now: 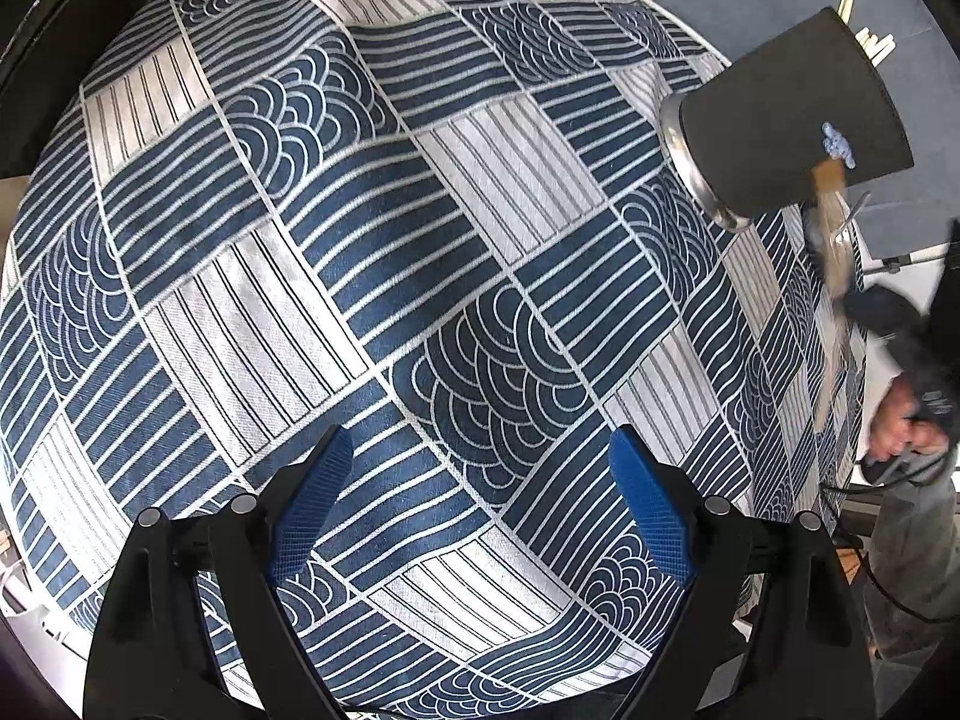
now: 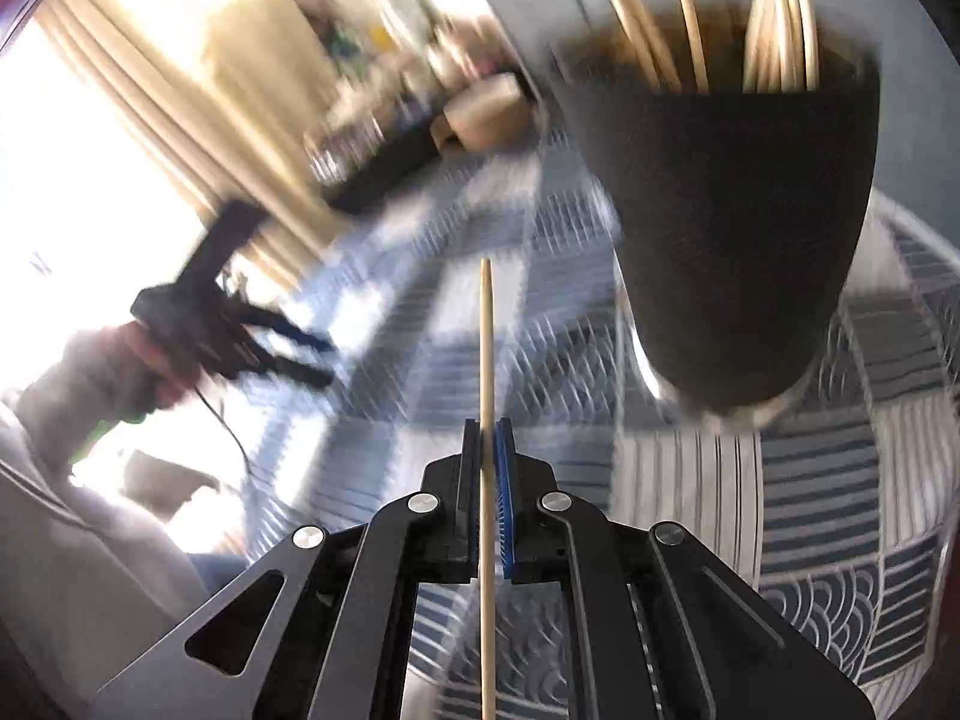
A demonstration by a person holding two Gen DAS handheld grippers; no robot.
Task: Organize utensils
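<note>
Between the right gripper (image 2: 487, 429) pads sits one chopstick (image 2: 486, 324); left gripper (image 1: 480, 468) gapes wide.

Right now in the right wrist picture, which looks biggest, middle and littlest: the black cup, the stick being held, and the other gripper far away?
1. Black cup, biggest, though it is nearest the camera.
2. Held stick, long but very thin.
3. Left gripper, littlest, but it is farther off and blurred.

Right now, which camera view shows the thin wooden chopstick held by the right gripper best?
The right wrist view: the thin wooden chopstick runs sharp and centred between the shut right gripper. The left wrist view shows only a blurred pale streak at its right edge, probably that chopstick.
</note>
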